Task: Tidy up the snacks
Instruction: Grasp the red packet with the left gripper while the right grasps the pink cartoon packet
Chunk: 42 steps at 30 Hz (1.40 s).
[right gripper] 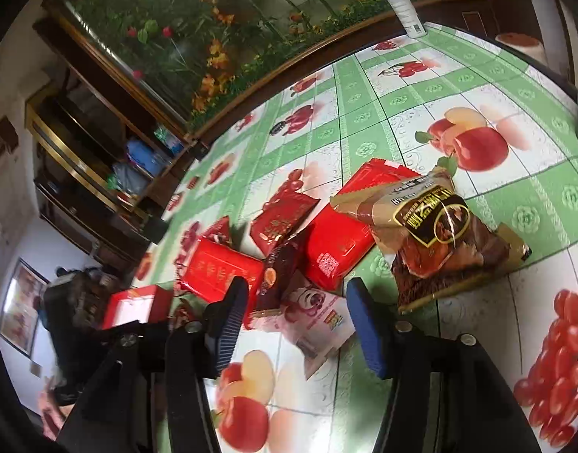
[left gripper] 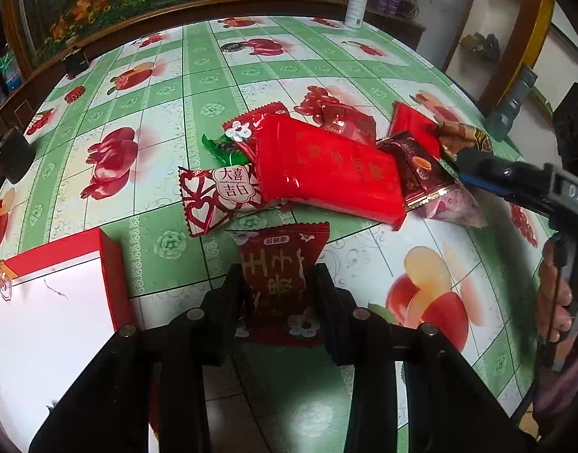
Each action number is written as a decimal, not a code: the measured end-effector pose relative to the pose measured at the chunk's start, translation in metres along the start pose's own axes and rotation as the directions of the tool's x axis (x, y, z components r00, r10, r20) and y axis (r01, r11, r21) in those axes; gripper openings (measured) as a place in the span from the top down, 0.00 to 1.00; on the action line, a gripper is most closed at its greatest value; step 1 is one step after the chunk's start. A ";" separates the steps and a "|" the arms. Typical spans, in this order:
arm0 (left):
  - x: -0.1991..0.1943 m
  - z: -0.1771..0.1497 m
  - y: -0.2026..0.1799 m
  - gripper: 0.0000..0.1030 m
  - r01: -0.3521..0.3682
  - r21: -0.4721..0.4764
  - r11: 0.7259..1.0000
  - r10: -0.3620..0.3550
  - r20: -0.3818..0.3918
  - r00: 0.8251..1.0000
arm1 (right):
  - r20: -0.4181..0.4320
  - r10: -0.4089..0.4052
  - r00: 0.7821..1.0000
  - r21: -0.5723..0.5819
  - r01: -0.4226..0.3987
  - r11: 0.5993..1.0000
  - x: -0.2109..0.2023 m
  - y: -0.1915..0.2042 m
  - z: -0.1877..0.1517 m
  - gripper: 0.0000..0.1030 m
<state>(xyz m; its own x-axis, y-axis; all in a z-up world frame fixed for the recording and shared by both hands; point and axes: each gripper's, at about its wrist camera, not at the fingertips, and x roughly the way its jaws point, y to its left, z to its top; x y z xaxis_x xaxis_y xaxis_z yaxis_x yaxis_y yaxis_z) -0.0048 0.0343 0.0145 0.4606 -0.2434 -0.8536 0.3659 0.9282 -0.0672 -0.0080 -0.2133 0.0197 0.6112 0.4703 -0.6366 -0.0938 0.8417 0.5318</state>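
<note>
My left gripper [left gripper: 279,283] clamps a dark red snack packet [left gripper: 279,264] beside the red box [left gripper: 111,264]. My right gripper [right gripper: 294,305] stands released over the pink packet [right gripper: 319,317].

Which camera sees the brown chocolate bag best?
The right wrist view: the brown bag lies close, whole, with its label showing. The left wrist view catches only a corner of it, behind the right claw.

A green fruit-print tablecloth [left gripper: 168,120] carried piled snack packets [left gripper: 326,166] mid-frame, a red box [left gripper: 111,268] lower left, a spray bottle [left gripper: 357,0] at top.
</note>
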 end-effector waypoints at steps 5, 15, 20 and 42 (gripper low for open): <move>0.000 0.000 -0.001 0.68 0.002 -0.009 1.000 -0.002 0.008 1.000 | -0.053 -0.038 0.998 -0.052 0.035 0.998 0.015 0.006 0.000 0.41; -0.005 -0.008 -0.004 0.69 0.021 -0.038 0.999 -0.022 -0.007 1.000 | -0.078 -0.129 0.989 -0.244 0.106 0.964 0.025 0.032 -0.017 0.41; -0.012 -0.020 -0.018 0.69 0.028 -0.013 1.000 -0.028 -0.012 1.000 | -0.049 -0.216 0.975 -0.374 0.183 0.909 0.030 0.047 -0.029 0.40; -0.037 -0.064 -0.044 0.69 0.109 -0.063 0.992 -0.108 0.015 0.994 | -0.163 -0.041 0.986 -0.396 -0.027 0.918 0.017 0.061 -0.046 0.65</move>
<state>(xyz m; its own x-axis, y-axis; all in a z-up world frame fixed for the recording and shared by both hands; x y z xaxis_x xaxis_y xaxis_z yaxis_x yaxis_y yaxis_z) -0.0902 0.0204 0.0162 0.4307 -0.3466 -0.8332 0.3623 0.9120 -0.1921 -0.0391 -0.1421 0.0157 0.4787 0.4720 -0.7403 -0.4135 0.8650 0.2842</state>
